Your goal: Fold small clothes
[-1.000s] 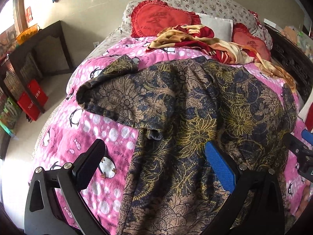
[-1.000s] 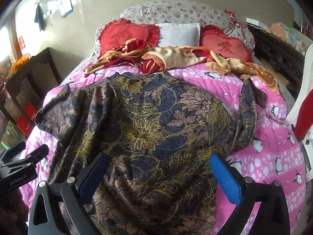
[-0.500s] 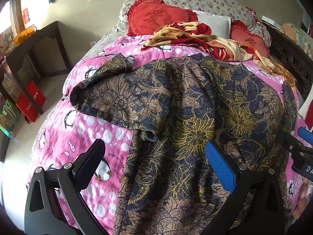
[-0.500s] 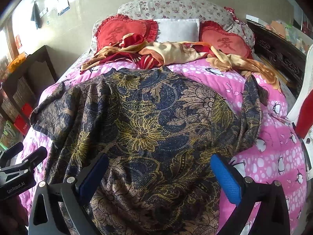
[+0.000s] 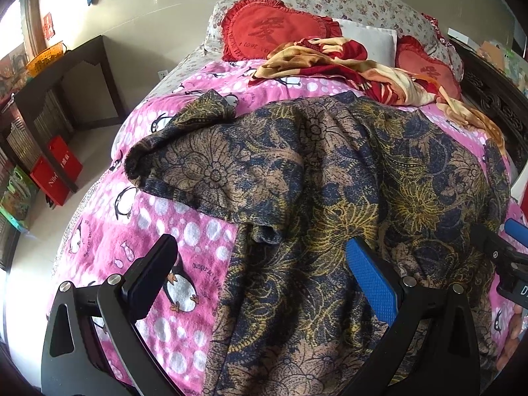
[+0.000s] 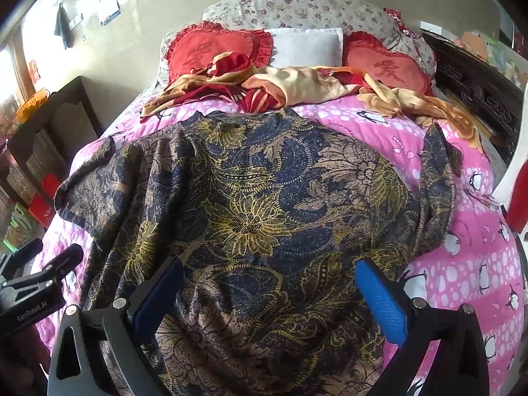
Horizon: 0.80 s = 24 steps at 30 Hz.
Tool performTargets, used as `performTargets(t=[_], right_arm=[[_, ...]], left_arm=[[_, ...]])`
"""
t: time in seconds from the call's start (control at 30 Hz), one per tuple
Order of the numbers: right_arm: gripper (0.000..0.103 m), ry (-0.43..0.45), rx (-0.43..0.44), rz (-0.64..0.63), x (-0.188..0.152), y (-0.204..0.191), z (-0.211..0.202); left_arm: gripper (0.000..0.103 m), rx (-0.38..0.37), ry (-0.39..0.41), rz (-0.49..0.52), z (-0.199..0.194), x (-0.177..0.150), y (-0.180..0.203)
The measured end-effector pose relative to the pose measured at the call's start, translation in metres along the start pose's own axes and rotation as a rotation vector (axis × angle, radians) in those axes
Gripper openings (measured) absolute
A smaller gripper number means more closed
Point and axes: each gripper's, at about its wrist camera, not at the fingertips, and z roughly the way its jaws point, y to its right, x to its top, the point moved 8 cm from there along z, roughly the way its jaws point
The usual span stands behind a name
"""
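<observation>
So the folding hasn't really started yet, as far as I can tell. The shirt (dark blue with gold and tan flowers) is lying spread flat across the pink penguin blanket, collar end toward the far pillows, hem toward the near edge. Neither sleeve is folded in: the left sleeve sticks out to the left, a bit rumpled, and the right sleeve trails off to the right.

The left gripper hangs over the near left side of the shirt with its jaws wide apart, holding nothing. The right gripper is gaping too, empty, hovering over the near middle of the fabric.

Basically everything is left: sleeves in, then body folded. There's also a red and yellow cloth heaped up by the heart cushions, untouched.
</observation>
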Motion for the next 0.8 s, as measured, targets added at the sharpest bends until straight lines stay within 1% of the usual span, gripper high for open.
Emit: performTargets(t=[0.2,0.43,0.8], right_arm=[[0.103,-0.007,0.001,-0.017,0.0011,-0.0054,0.0037],[0.103,-0.004,-0.011,-0.019,0.0053,-0.0042,0.0035],[0.103,-0.011,-0.008,-0.032,0.0048,-0.0082,0.0083]], left_arm=[[0.103,0.006,-0.006,-0.019,0.0034,0.001,-0.0082],[0.102,0.008,-0.01,0.001,0.0048,0.0015,-0.0042],[0.103,0.006,-0.014,-0.003,0.0095,0.001,-0.0021]])
